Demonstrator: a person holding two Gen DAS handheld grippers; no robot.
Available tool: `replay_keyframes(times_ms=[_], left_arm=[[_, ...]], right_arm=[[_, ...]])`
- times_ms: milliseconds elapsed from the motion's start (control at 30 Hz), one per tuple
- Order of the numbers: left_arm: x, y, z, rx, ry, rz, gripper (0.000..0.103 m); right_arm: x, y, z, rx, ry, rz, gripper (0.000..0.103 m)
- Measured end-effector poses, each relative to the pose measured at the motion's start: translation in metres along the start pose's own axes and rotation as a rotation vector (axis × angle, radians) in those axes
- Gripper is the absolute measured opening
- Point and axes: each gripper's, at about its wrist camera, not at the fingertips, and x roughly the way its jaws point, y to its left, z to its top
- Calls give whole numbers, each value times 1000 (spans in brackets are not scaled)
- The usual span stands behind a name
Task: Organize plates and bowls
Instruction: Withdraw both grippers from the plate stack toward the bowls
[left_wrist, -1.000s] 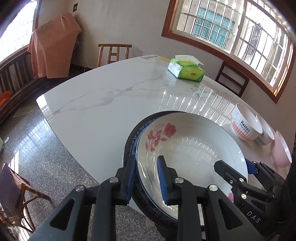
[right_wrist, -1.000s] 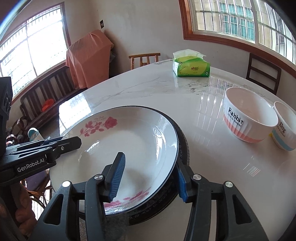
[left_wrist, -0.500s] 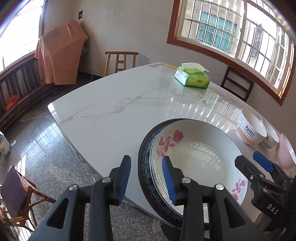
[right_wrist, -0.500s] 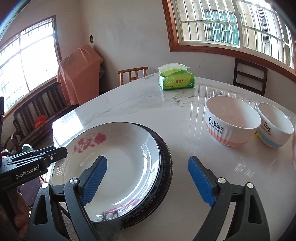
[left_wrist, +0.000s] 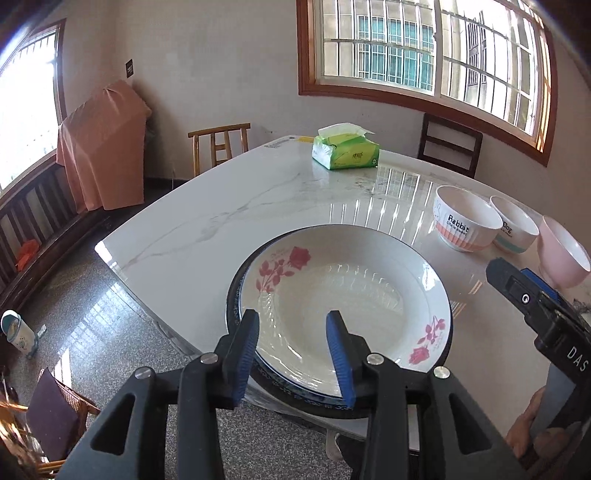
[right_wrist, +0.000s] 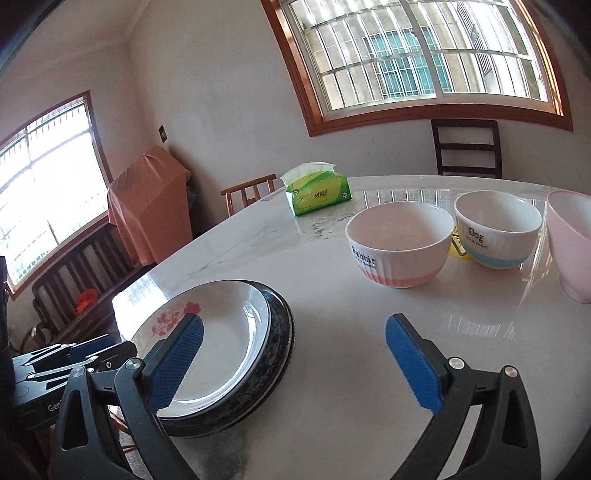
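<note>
With the rose plate (left_wrist: 347, 295) stacked on the dark plate (right_wrist: 280, 325) at the counter (left_wrist: 229, 218) edge, both our grippers, left (left_wrist: 291, 354) and right (right_wrist: 295, 365), fingers apart and empty, likely turn next to nesting the bowls (right_wrist: 400, 242).

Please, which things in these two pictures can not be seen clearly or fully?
- Dark plate: both views, mostly covered by the rose plate; how many plates lie below is unclear.
- Pink bowl: right wrist view, cut by the right edge.
- Yellow item: right wrist view, hidden behind the Rabbit bowl and Dog bowl.
- Small print under "Rabbit": both views, too small.
- Right hand-held gripper: body cut by the bottom edge.
</note>
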Motion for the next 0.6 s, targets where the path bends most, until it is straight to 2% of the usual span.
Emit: replay_keyframes(times_ms=[233, 500, 567, 600], left_arm=[[-18, -48, -2, 105, -31, -23, 42], [-35, -120, -5, 251, -68, -56, 44], [-38, -138, -5, 283, -71, -67, 44], [-39, -147, -5, 298, -74, -73, 44]], right_arm=[[-48, -60, -8, 149, -35, -54, 99], [-112, -137, -26, 355, -43, -110, 99], [-123, -151, -34, 381, -28, -152, 99], [-126, -157, -40, 373, -9, -207, 99]])
